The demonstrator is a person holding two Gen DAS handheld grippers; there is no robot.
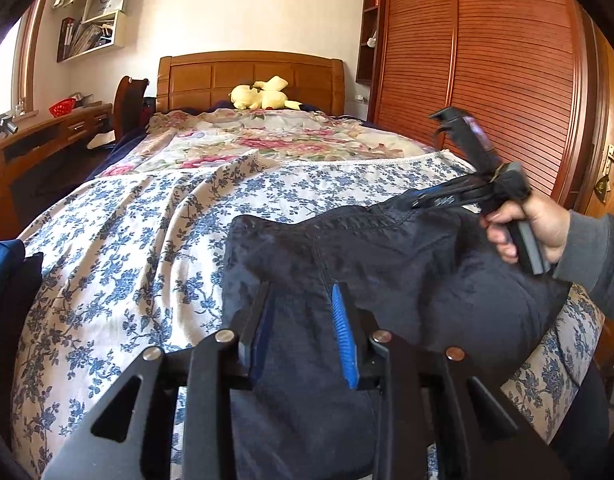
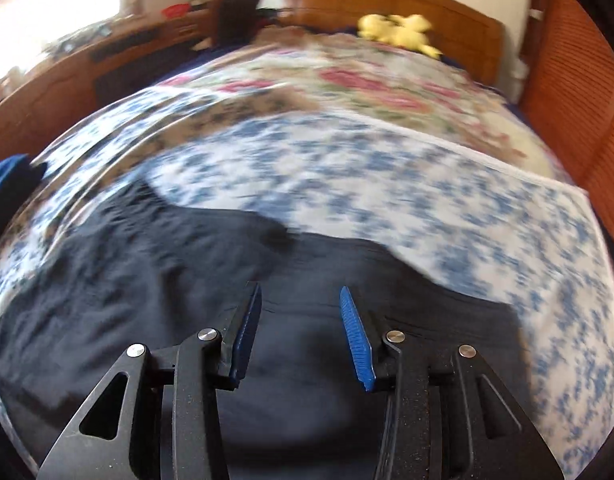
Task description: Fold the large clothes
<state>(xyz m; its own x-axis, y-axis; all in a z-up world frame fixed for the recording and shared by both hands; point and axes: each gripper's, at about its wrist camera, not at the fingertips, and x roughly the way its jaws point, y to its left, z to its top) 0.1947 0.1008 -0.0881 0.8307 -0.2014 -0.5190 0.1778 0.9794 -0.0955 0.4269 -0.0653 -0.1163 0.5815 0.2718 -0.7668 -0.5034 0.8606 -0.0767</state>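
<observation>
Lies dark navy garment point(image 1: 387, 264) bunched at the near edge of the bed point(image 1: 147, 208), over the blue-flowered sheet. Best kept anchored by the left hand-held gripper point(image 1: 303, 320), pinching a fold between its pads. Right hand-held gripper point(image 2: 301, 320) spread and empty above the cloth; should re-grip a free edge and pull flat before folding.

Wooden bed headboard point(image 1: 249, 76), louvred wardrobe point(image 1: 479, 64), desk point(image 1: 47, 136) beside bright window point(image 2: 47, 4).

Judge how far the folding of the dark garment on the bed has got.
Done: little; the garment lies bunched on the sheet, no neat fold showing. In hand: the left gripper seems to pinch its near part; the right gripper hangs open above it, holding nothing. Left: smoothing it and making the folds.
</observation>
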